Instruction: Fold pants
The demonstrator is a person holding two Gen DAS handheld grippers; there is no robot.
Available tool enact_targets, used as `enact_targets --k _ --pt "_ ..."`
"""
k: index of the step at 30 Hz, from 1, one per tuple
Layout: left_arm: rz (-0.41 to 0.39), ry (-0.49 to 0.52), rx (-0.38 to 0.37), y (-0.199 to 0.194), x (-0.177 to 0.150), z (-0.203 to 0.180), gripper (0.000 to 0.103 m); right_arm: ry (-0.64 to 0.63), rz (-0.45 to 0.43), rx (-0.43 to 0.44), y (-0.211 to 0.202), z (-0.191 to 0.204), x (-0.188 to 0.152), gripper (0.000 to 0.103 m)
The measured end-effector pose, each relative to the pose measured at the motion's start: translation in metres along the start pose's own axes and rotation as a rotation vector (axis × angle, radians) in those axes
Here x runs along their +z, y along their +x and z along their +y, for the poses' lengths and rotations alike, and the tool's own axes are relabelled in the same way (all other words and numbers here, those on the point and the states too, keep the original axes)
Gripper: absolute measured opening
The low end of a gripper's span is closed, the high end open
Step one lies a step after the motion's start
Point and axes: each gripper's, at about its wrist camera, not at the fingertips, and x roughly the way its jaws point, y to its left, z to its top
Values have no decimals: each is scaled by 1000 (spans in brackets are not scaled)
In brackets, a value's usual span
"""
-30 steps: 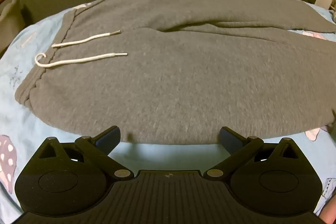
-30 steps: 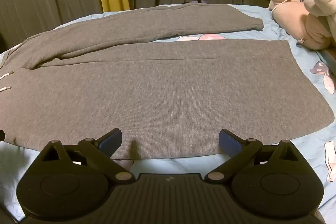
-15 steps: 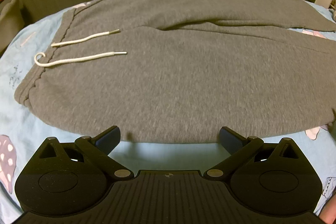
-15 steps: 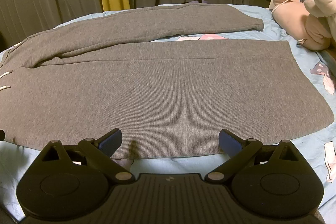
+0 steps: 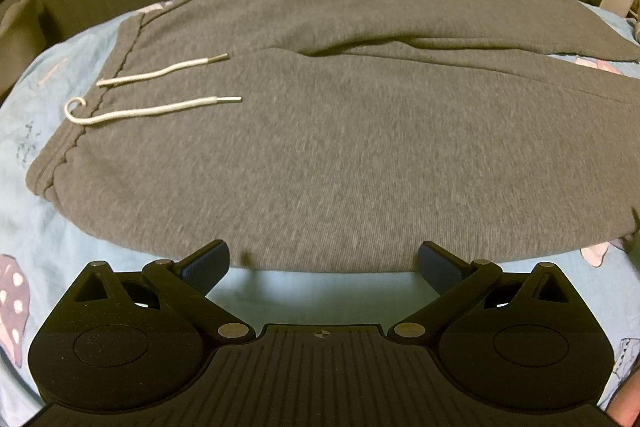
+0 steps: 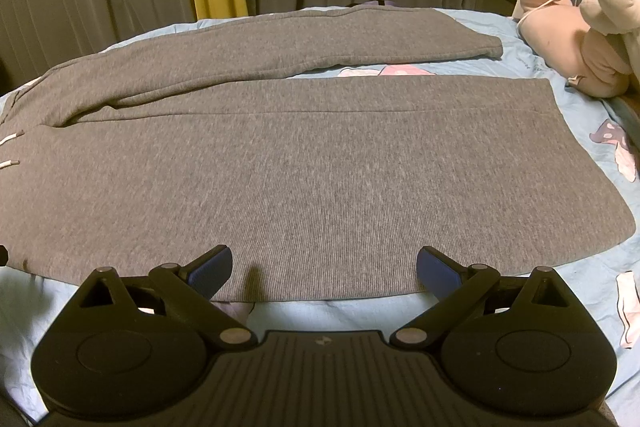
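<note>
**Both tongs wait at the near edge, before the first fold**

The grey pants [image 5: 340,147] lie spread flat on the bed [image 5: 320,291], which has a light blue sheet with a pink pattern. The waistband with its white drawstring [image 5: 160,109] is at the left, and the 2 legs run to the right. The near leg [image 6: 320,179] is flat and smooth; the far leg [image 6: 280,43] lies apart from it at the cuff end, with a strip of sheet between them.

The left tongs [image 5: 323,259] are wide open and hold nothing; they hover just at the near hem, close to the waist part. The right tongs [image 6: 324,267] are also wide open and empty, just over the near edge of the near leg (their tips seem to overlap the cloth edge, but I cannot tell if they touch it).

In my judgement no fold is made yet, so the step in hand is the approach for the first grasp. The next move calls for both tongs to go down onto the near edge, to close on the cloth, and then to lift and carry this leg over the far one, at the same pace so that the cloth does not twist. A pink plush toy [image 6: 576,39] rests at the right side, well apart from the fold path.
</note>
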Motion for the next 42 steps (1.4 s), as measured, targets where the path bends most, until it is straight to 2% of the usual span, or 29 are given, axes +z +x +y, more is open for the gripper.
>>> enact_targets --k 42 --pt "24 -13 2 3 1 2 103 -8 1 -3 1 0 -1 99"
